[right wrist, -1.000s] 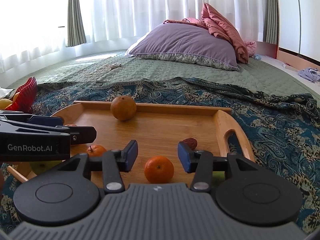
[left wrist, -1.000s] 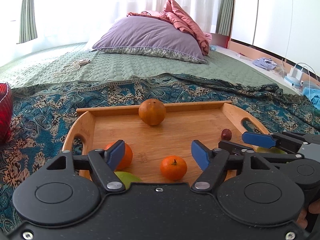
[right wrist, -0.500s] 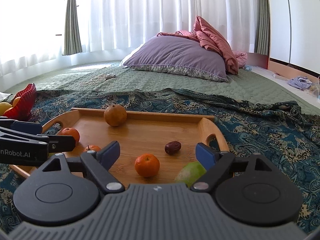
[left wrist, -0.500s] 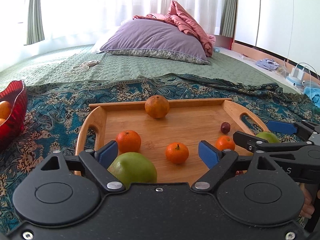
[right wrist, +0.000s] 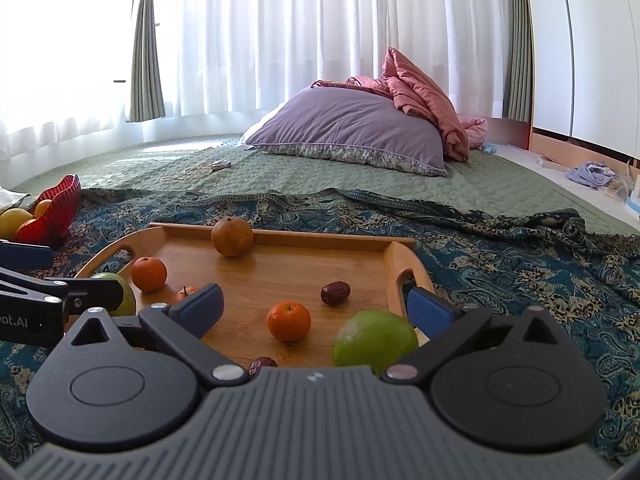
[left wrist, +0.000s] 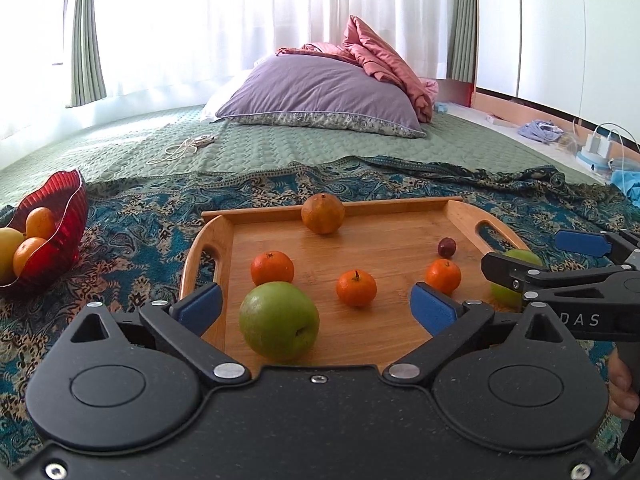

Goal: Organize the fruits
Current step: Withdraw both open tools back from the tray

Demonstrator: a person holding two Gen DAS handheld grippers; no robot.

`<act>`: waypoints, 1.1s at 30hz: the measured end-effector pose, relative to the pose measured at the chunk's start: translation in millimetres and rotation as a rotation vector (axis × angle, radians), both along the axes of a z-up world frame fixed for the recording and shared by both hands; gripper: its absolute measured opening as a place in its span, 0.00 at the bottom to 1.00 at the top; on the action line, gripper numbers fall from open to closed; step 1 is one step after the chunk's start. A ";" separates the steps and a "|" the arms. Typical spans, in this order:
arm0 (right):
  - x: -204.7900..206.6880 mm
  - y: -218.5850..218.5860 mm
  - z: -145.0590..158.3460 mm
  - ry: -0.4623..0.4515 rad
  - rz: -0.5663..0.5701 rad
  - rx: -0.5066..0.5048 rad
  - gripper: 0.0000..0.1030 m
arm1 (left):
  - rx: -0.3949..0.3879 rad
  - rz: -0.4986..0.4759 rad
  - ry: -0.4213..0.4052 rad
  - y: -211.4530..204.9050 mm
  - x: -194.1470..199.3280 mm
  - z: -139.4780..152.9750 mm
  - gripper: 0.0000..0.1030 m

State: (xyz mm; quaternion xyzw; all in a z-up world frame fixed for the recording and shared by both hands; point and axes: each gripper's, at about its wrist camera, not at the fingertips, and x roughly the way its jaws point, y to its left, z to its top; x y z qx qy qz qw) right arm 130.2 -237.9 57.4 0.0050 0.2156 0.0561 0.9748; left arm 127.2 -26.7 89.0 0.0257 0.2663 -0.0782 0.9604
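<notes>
Left wrist: left tool & right tool both wide open, empty, w/ green fruit near tray edge; clumsy grab may roll it off.

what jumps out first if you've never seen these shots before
The rectangular wooden tray on the patterned teal blanket draws the eye, scattered with small orange tangerines and a big round green fruit at its near-left edge, between the open left gripper. A wavy red glass bowl of fruit sits far left, and a large purple pillow lies behind.
</notes>
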 end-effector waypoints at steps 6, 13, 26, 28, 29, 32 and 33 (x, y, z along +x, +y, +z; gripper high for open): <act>-14.9 -0.5 0.0 -0.005 0.006 -0.001 1.00 | -0.023 0.022 0.000 4.0 -17.4 -6.1 0.99; -32.2 3.2 -8.1 -0.013 0.002 -0.024 1.00 | -0.052 0.040 0.033 8.6 -29.3 -20.1 0.99; -52.1 3.4 -31.4 0.029 0.000 -0.041 1.00 | -0.048 0.070 0.079 15.8 -45.3 -43.8 1.00; -54.3 3.7 -33.9 0.033 0.002 -0.044 1.00 | -0.039 0.079 0.086 16.4 -47.0 -48.7 1.00; -55.6 4.0 -35.4 0.034 0.005 -0.046 1.00 | -0.034 0.081 0.087 16.7 -47.8 -51.0 1.00; -59.3 4.4 -40.4 0.037 0.013 -0.048 1.00 | -0.020 0.091 0.092 16.9 -49.5 -57.2 1.00; -58.9 4.5 -41.4 0.041 0.013 -0.048 1.00 | -0.017 0.094 0.094 17.0 -49.6 -58.9 1.00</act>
